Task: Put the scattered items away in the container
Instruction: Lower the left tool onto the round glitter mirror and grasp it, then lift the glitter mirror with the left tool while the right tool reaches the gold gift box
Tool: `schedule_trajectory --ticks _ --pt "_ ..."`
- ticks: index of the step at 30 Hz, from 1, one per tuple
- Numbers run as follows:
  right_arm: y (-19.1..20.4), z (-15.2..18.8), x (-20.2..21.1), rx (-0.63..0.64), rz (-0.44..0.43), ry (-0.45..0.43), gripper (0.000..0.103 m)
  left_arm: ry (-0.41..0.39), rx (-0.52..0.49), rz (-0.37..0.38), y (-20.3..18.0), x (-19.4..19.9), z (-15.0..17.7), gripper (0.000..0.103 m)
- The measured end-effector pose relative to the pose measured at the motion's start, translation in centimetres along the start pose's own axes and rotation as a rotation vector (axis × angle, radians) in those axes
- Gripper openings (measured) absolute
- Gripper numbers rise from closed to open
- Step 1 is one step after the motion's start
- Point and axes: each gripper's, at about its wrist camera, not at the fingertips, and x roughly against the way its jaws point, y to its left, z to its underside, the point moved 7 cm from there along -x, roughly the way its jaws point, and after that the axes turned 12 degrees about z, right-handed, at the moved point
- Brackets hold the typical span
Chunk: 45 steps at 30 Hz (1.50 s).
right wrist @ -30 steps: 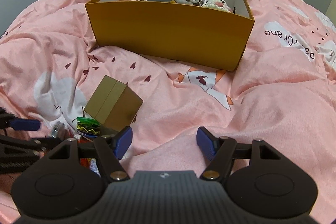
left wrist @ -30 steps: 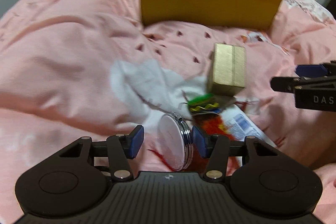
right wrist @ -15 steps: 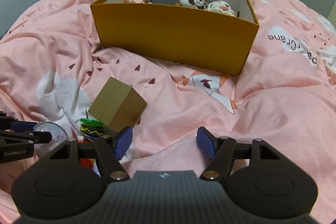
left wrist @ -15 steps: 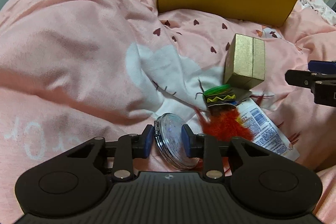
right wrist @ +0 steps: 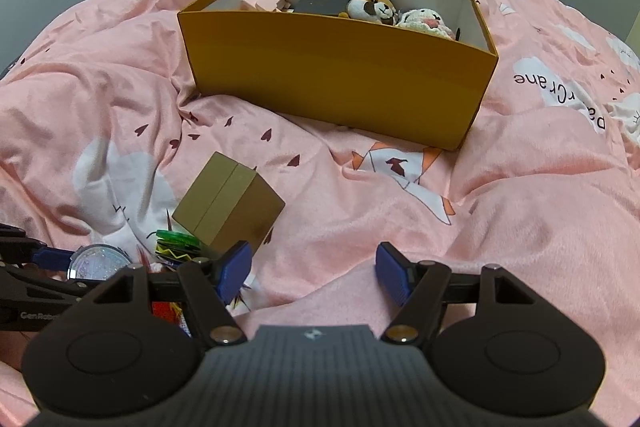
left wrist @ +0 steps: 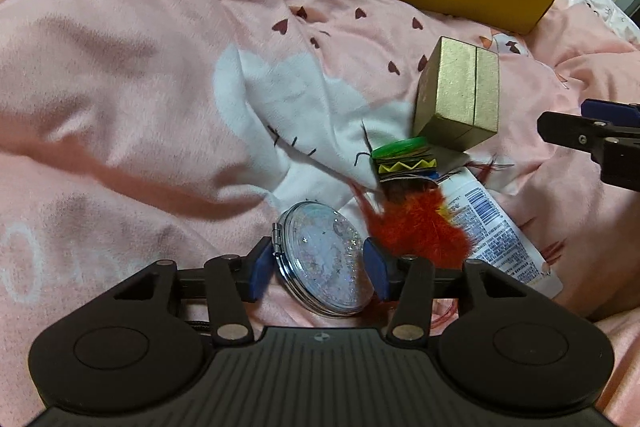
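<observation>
A: Our left tool [left wrist: 318, 263] has just been opening again after a squeeze. The mirror [left wrist: 322, 259] sits between its pads [left wrist: 260, 269]; the left pad seems to touch the hinge, the right we cannot tell, so no firm grip yet.

B: It lies tilted on the bed [left wrist: 120, 87], glitter face up, hinge towards the left pad. Being round, it has no long axis.

A: Our right tool [right wrist: 314, 273] hangs wide apart, empty. The box [right wrist: 340, 79] is well beyond.

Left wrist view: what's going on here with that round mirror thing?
A person is tidying a bed. The left gripper straddles a round compact mirror lying on the pink duvet; its jaws just reopened, so no firm grip shows. The right gripper waits open and empty. The yellow box already holds toys.
</observation>
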Motion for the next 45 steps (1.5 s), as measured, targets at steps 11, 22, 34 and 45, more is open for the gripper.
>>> schedule_trajectory --ticks 11,22,34,45 --pt "1.0 -0.4 0.7 0.030 -0.030 -0.098 0.079 -0.016 -0.015 0.042 -0.9 0.0 0.3 0.034" --pt "1.5 -1.3 1.0 0.112 -0.025 -0.140 0.072 -0.147 0.004 0.108 -0.9 1.7 -0.6 0.016" --pt "1.9 -2.0 1.2 0.184 -0.020 -0.175 0.063 -0.333 0.065 0.163 0.2 4.2 -3.1 0.016" --pt "3.3 -2.3 1.3 0.222 -0.085 -0.193 0.054 -0.340 0.073 0.175 0.2 3.8 -4.2 0.016"
